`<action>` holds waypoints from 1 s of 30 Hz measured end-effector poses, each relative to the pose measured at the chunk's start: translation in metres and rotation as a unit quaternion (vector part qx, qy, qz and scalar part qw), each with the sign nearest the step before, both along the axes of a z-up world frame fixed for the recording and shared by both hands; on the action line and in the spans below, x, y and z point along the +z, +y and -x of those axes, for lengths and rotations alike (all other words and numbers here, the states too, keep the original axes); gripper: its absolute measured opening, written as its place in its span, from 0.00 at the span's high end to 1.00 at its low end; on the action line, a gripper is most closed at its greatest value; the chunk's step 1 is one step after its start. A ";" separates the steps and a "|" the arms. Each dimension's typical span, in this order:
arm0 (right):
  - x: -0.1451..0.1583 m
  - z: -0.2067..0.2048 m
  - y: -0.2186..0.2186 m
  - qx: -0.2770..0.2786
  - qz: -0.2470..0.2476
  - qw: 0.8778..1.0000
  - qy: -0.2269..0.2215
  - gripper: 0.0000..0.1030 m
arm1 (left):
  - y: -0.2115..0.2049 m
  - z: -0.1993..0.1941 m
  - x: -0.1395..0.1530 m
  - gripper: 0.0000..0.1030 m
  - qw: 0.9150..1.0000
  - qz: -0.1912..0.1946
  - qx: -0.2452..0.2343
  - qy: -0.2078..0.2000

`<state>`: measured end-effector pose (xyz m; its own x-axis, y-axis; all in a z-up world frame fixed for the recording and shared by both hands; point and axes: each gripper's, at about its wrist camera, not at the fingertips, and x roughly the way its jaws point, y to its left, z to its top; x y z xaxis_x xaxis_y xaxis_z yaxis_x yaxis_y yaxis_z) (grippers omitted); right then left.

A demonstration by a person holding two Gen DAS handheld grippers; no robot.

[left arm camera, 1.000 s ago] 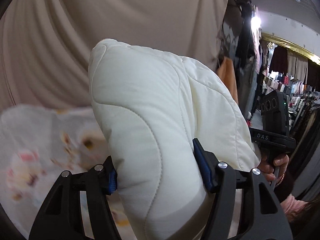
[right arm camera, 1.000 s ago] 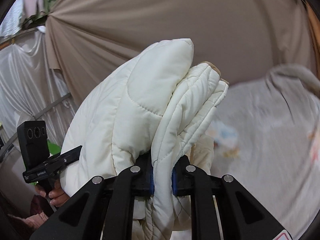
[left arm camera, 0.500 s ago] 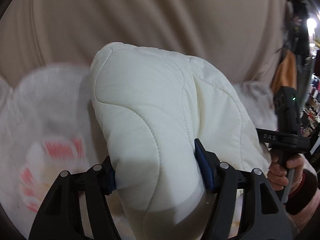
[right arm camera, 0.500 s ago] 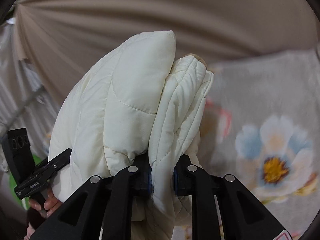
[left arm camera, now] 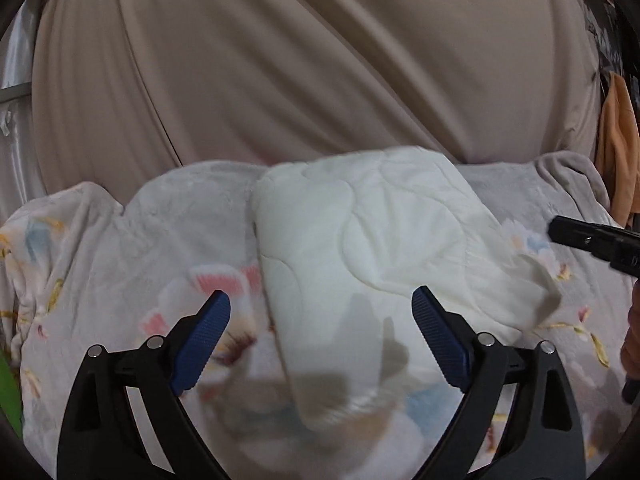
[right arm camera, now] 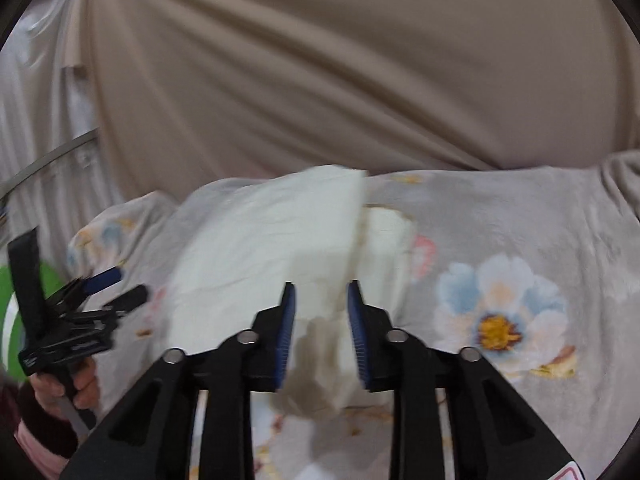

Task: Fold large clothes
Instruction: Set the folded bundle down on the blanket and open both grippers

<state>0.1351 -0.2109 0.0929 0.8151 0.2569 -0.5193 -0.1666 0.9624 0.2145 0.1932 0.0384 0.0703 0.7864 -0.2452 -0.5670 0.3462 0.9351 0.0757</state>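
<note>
A folded cream quilted jacket (left arm camera: 360, 248) lies on a floral blanket (left arm camera: 100, 248). It also shows in the right wrist view (right arm camera: 272, 240), blurred. My left gripper (left arm camera: 320, 308) is open wide, its blue pads (left arm camera: 202, 340) on either side of the bundle's near end, not touching it. My right gripper (right arm camera: 321, 304) is open a little, with the jacket's near edge just beyond its fingertips. The right gripper's body (left arm camera: 592, 240) shows at the right edge of the left view. The left gripper (right arm camera: 108, 288) shows at the left of the right view.
A beige curtain (left arm camera: 320, 60) hangs behind the blanket-covered surface. The blanket (right arm camera: 520, 280) has large flower prints. A green object (right arm camera: 12, 300) sits at the far left. An orange garment (left arm camera: 618, 152) hangs at the far right.
Both grippers have let go of the folded jacket. It went from being held up in the air to lying on the blanket, and both grippers have drawn back from it.
</note>
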 end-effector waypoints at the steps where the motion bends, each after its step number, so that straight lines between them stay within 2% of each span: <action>1: -0.002 0.001 0.012 0.012 0.014 1.000 0.003 0.95 | -0.005 0.000 -0.006 0.13 1.000 -0.003 -0.001 0.012; 3: -0.014 -0.005 0.025 0.018 0.049 0.999 0.011 1.00 | -0.013 0.000 -0.017 0.13 0.999 -0.020 0.006 0.024; 5: -0.034 -0.016 0.031 0.005 0.077 0.997 0.031 1.00 | -0.021 -0.004 -0.035 0.13 0.998 -0.040 0.016 0.038; 8: -0.063 -0.028 0.017 -0.015 0.083 0.995 0.061 1.00 | -0.008 -0.011 -0.049 0.11 0.998 -0.014 0.011 0.057; 11: -0.083 -0.036 0.006 -0.023 0.076 0.993 0.083 1.00 | -0.008 -0.007 -0.060 0.10 0.998 -0.006 0.008 0.058; 17: -0.106 -0.041 0.007 -0.051 0.121 0.989 0.073 1.00 | -0.011 -0.005 -0.074 0.05 0.998 0.013 0.015 0.052; 21: -0.102 -0.037 0.006 -0.052 0.113 0.990 0.063 1.00 | -0.011 0.000 -0.073 0.04 0.999 0.022 0.023 0.041; 26: -0.076 -0.009 -0.001 -0.072 0.057 0.995 0.045 0.89 | -0.021 0.024 -0.065 0.04 0.999 -0.010 0.046 -0.002; 28: -0.069 0.007 0.002 -0.079 0.053 0.994 0.045 0.74 | -0.025 0.035 -0.065 0.05 0.999 -0.017 0.048 -0.007; 30: -0.070 0.024 0.008 -0.083 0.057 0.994 0.047 0.65 | -0.029 0.045 -0.068 0.05 0.999 -0.025 0.048 0.002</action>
<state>0.1108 -0.2034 0.0229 0.7877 0.0569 -0.6135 0.0130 0.9940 0.1089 0.1486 0.0093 0.0019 0.8031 -0.1400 -0.5791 0.2554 0.9591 0.1223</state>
